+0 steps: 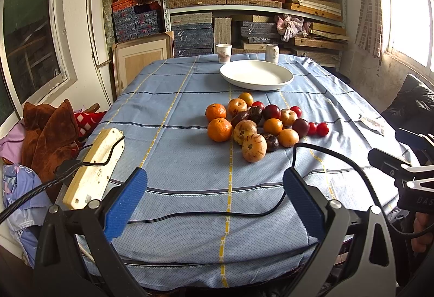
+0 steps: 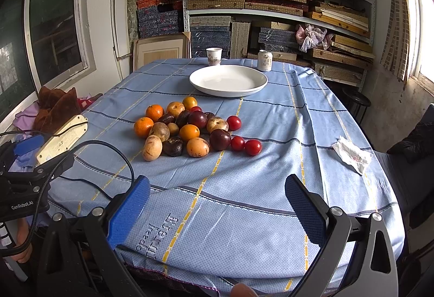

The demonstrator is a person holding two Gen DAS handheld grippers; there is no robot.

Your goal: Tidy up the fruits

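My left gripper (image 1: 215, 204) stands with its blue-padded jaws spread wide and nothing between them, low over the near edge of the pale blue checked tablecloth (image 1: 173, 117), where a thin black cable (image 1: 206, 214) crosses between the pads. My right gripper (image 2: 217, 211) is just as wide and just as bare, over the cloth's printed hem. Ahead of both, toward twelve o'clock, the heap of mixed fruit (image 1: 260, 123) lies loose on the cloth: orange mandarins (image 1: 219, 129) at its nine o'clock side, dark purple plums (image 2: 220, 139) and speckled tan fruits in the middle, small red tomatoes (image 2: 252, 147) at three o'clock. Beyond the heap, the wide white shallow dish (image 1: 256, 75) holds nothing. Behind it stand a white paper cup (image 1: 223, 53) and a pale drink can (image 2: 264, 60). A cream power strip (image 1: 95, 168) lies at my left gripper's ten o'clock, and a crumpled white wrapper (image 2: 351, 154) at my right gripper's two o'clock.
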